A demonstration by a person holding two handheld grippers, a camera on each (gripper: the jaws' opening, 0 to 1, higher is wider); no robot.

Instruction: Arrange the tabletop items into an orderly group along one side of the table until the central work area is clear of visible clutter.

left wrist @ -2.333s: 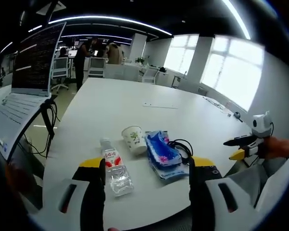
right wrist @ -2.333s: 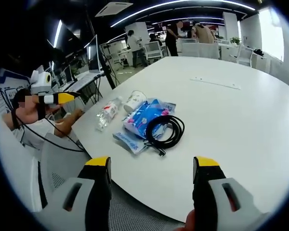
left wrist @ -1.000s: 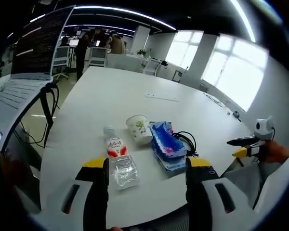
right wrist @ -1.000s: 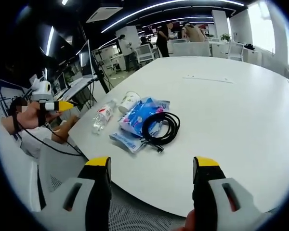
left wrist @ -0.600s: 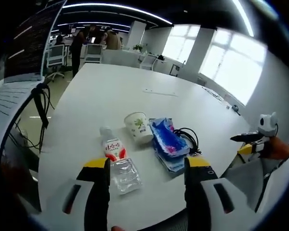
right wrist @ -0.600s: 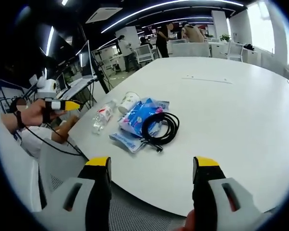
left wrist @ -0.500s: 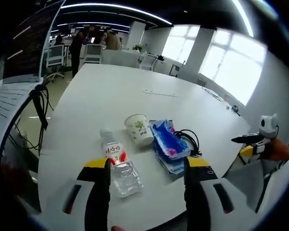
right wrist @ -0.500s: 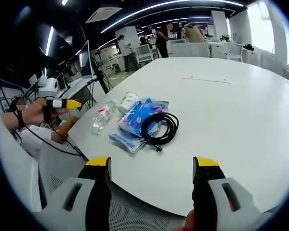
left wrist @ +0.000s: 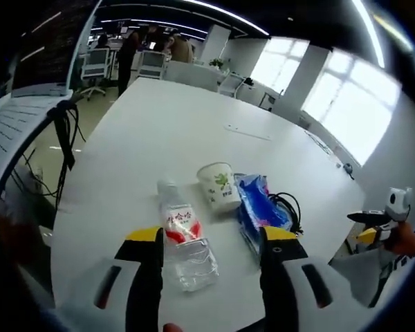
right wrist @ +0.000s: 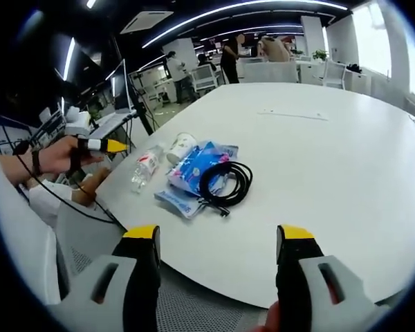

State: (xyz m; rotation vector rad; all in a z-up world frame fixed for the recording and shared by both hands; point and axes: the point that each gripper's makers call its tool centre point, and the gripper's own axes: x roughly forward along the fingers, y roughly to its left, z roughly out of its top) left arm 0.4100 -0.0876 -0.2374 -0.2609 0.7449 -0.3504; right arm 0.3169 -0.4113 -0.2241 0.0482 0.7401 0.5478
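Left gripper view: the left claw [left wrist: 211, 238] is spread wide and holds nothing, with a lying water bottle [left wrist: 187, 238] between its jaws near the white counter [left wrist: 159, 131] edge. Beside it sit a paper cup [left wrist: 219, 185], blue packet [left wrist: 259, 207] and black cable [left wrist: 290, 207]. The right claw [right wrist: 218, 235] (also wide, empty) faces broad bare counter beyond.

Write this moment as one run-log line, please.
left tongs: open, above lying water bottle | right tongs: open, off table edge | paper cup, blue packets, black cable: clustered near table edge | nothing held
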